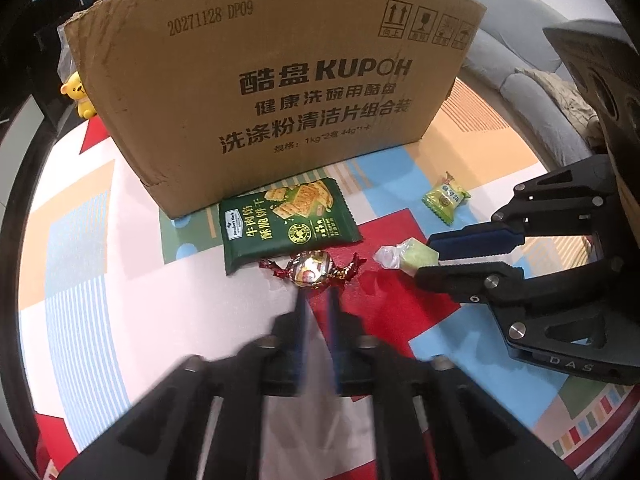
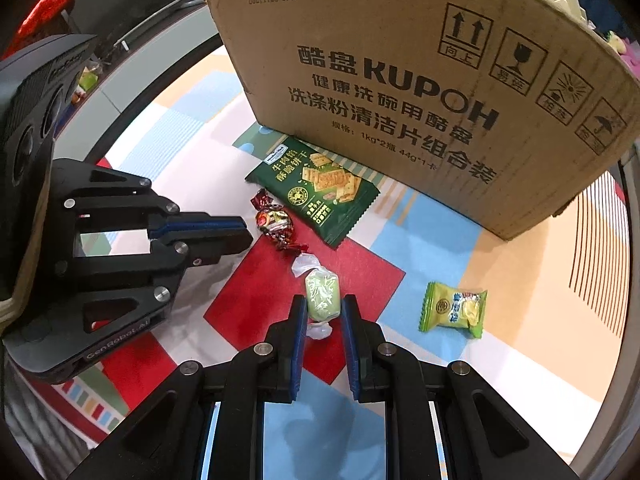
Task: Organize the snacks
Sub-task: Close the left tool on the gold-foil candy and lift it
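Note:
A pale green wrapped candy (image 2: 322,290) sits between the pads of my right gripper (image 2: 323,305), which is shut on it, low over the red patch of the cloth. From the left wrist view the same candy (image 1: 416,255) pokes out of the right gripper's tips (image 1: 425,257). A red-and-gold twist candy (image 1: 312,268) lies on the cloth just past the tips of my left gripper (image 1: 315,293). That gripper's jaws are nearly together and its fingers are blurred. Seen from the right wrist, the left gripper (image 2: 249,235) ends right beside that candy (image 2: 275,221).
A large cardboard box (image 1: 280,60) stands behind the snacks. A dark green cracker packet (image 1: 286,220) lies at its foot, and a small light-green snack packet (image 1: 446,200) lies off to the right. A yellow bear toy (image 1: 80,94) is left of the box. A grey sofa (image 1: 520,60) lies beyond.

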Action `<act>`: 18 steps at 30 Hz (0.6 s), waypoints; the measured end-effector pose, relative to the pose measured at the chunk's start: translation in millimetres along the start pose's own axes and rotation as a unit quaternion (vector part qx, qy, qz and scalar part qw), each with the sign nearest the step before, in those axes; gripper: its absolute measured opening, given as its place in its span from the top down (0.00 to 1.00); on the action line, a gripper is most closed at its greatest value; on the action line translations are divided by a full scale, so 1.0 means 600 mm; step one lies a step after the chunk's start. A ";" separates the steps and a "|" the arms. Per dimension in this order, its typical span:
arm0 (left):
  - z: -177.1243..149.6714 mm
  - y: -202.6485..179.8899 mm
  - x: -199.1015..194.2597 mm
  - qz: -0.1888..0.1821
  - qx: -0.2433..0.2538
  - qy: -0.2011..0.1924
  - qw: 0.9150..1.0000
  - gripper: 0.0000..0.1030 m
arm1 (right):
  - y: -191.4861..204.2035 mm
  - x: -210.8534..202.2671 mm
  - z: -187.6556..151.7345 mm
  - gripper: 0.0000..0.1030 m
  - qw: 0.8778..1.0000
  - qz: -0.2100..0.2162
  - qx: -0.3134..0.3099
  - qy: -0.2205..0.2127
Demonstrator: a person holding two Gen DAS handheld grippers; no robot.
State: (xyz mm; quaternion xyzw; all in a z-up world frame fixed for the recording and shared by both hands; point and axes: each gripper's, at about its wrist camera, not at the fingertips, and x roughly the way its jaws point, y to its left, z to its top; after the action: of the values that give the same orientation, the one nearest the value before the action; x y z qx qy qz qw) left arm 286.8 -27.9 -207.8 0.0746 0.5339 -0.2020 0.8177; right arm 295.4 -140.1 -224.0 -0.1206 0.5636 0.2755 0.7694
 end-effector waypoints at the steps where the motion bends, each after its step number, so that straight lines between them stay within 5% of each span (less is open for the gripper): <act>1: 0.000 0.000 -0.001 0.002 -0.002 -0.002 1.000 0.62 | -0.002 -0.001 -0.001 0.82 1.000 -0.001 0.002 0.000; 6: 0.011 -0.005 0.009 0.013 -0.001 -0.004 1.000 0.46 | -0.016 -0.003 -0.003 0.82 1.000 -0.001 0.011 -0.003; 18: 0.033 -0.011 0.056 0.019 -0.010 0.004 1.000 0.50 | -0.047 0.002 0.002 0.82 1.000 -0.003 0.028 0.001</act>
State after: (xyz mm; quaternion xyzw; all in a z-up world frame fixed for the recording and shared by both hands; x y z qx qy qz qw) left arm 312.4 -48.8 -229.2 0.0773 0.5374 -0.1805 0.8201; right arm 312.7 -162.3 -228.3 -0.1008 0.5717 0.2575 0.7725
